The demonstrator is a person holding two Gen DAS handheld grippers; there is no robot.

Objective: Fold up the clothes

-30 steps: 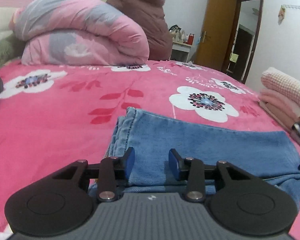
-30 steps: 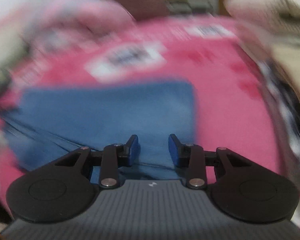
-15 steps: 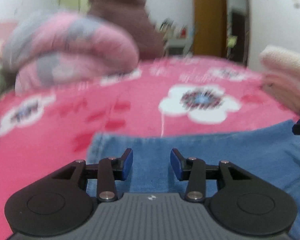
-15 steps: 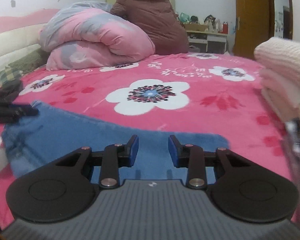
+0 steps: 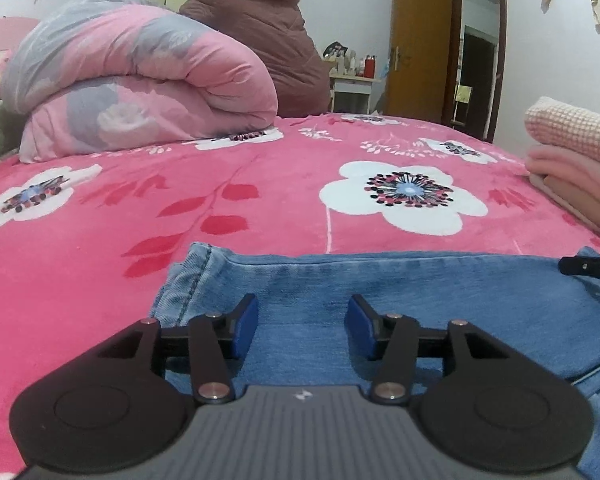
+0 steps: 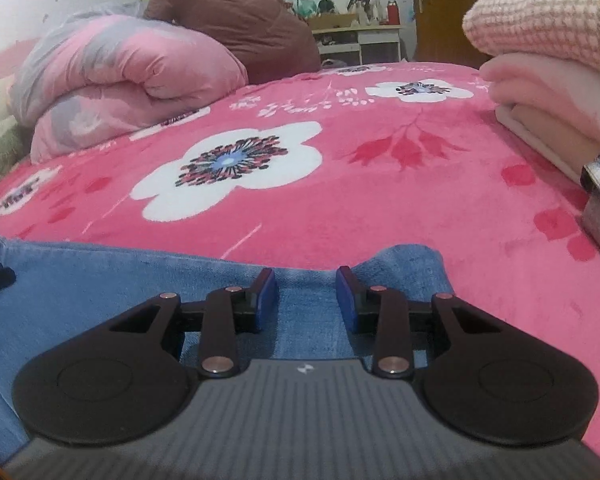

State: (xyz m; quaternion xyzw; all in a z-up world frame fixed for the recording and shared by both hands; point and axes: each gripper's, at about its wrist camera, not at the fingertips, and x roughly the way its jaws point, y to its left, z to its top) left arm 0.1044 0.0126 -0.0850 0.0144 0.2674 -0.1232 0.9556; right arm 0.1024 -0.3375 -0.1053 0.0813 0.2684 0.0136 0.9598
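Mid-fold on a pair of jeans [image 5: 380, 304] lying flat on the bed [image 5: 260, 200], doubled over, far edge running straight across under both tools. Left gripper [image 5: 302, 320] low over the hem end, jaws just opened wider and spread with denim beneath but nothing pinched; right gripper [image 6: 306, 294] over the other end near a raised corner, jaws narrowly parted, also empty. Next, probably: lower each pair of jaws onto the near edge, pinch through all layers, then lift together for the following fold.
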